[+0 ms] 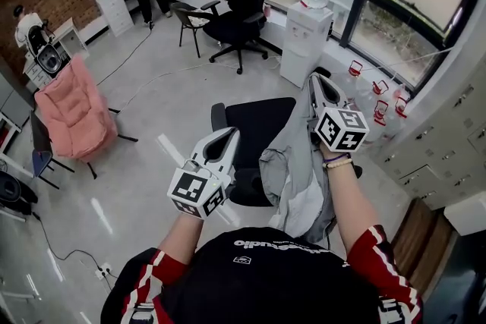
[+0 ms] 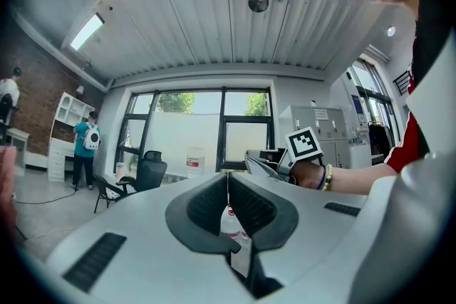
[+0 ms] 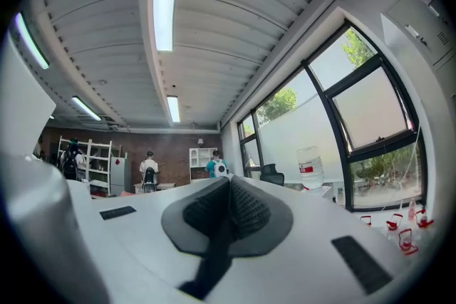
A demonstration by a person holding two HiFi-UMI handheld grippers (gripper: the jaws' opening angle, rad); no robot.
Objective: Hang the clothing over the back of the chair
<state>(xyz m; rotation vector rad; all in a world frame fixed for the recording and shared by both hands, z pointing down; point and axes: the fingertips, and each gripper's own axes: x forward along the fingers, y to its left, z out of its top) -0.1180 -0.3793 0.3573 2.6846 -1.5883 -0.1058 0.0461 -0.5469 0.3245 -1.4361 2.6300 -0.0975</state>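
The left gripper [image 1: 228, 136] is held level with its jaws pressed together on nothing; in its own view only a thin slit shows between the ribbed pads [image 2: 246, 204]. Beside it to the right, the right gripper [image 1: 314, 81] also has its jaws closed. A grey garment [image 1: 292, 163] runs up to its tips in the head view, pinched there as far as can be seen, though the cloth does not show in the right gripper view. The garment hangs in long folds down the right edge of the black chair [image 1: 258, 125], which stands directly below and between the two grippers. To the left of this chair, bare pale floor [image 1: 152, 95] opens out as far as a pink padded chair [image 1: 72, 117]. Ahead, a water dispenser [image 1: 306, 42] and a black office chair [image 1: 243, 7] stand near the window wall [image 1: 366, 4]. On the right, grey cabinets [image 1: 448, 140] close in near the right forearm.
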